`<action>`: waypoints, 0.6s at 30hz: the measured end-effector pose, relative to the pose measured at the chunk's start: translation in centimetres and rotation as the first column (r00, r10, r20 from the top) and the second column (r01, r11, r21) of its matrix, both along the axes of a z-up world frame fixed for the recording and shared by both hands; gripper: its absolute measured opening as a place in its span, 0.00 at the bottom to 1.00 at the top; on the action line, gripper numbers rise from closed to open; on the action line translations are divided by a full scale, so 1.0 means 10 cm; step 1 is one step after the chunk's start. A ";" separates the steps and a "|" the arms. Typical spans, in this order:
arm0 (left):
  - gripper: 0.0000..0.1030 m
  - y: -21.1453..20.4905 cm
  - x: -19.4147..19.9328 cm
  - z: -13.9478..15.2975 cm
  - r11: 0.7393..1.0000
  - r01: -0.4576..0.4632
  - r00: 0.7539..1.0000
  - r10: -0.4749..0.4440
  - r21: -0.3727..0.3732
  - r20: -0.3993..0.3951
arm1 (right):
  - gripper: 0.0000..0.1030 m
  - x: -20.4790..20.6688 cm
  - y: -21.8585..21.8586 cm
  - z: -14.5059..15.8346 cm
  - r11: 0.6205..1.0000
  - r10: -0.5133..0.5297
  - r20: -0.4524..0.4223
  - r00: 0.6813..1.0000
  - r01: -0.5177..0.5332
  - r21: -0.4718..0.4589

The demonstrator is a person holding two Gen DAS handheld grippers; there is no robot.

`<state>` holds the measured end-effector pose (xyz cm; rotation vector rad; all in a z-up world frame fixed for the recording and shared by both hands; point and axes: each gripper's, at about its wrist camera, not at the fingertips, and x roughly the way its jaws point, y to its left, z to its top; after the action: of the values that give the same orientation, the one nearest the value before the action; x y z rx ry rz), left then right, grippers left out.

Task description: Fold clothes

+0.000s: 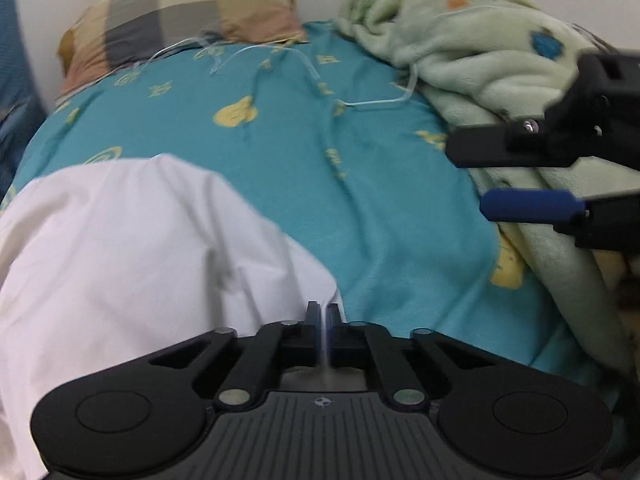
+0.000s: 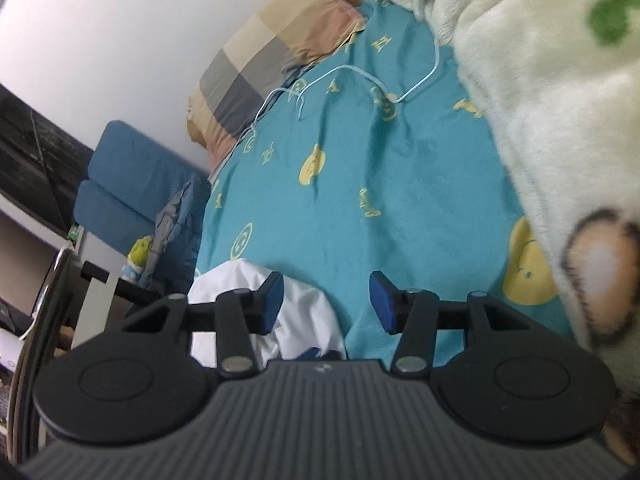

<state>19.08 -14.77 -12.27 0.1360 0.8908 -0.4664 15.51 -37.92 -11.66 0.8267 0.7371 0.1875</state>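
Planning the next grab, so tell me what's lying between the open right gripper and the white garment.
Only bare teal bedsheet separates the right gripper from the white garment, as the left wrist view shows.

1. My left tool (image 1: 323,312): black linkage arms, round silver pivot screws, ribbed grey body w/ small crosshair mark.
2. My right tool (image 2: 326,304): same black build, blue finger pads (image 2: 272,300).

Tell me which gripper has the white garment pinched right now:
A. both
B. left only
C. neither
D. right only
B: the left gripper is shut on an edge of the white garment, while the right gripper stands open over the teal sheet, gripping nothing.
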 end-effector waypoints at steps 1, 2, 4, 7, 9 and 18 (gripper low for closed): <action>0.02 0.10 -0.04 0.10 0.999 -0.012 1.000 0.012 -0.049 0.007 | 0.50 0.01 0.01 -0.01 1.000 0.007 0.006 1.000 -0.007 0.019; 0.02 0.22 -0.09 0.21 0.994 -0.019 1.000 0.021 -0.104 0.019 | 0.50 0.00 0.02 -0.01 0.999 0.012 0.016 1.000 -0.013 0.042; 0.01 0.53 -0.23 0.49 0.976 -0.041 0.998 0.050 -0.212 0.040 | 0.50 -0.01 0.02 0.02 0.997 0.023 0.043 0.999 -0.026 0.068; 0.01 1.08 -0.48 0.89 0.935 -0.097 0.990 0.125 -0.342 0.062 | 0.50 -0.05 0.05 0.08 0.997 0.034 0.076 0.996 -0.040 0.069; 0.01 1.53 -0.67 1.11 0.891 -0.155 0.977 0.202 -0.428 0.066 | 0.50 -0.07 0.06 0.11 0.996 0.046 0.087 0.995 -0.052 0.072; 0.02 3.19 -1.05 1.17 0.709 -0.618 0.756 0.655 -0.341 -0.008 | 0.50 -0.20 0.45 0.19 0.980 0.198 0.101 0.975 -0.199 -0.003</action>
<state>8.53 17.15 -0.53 -0.4467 0.6778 0.0602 13.49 -33.47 -9.81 0.7443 0.7238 0.4083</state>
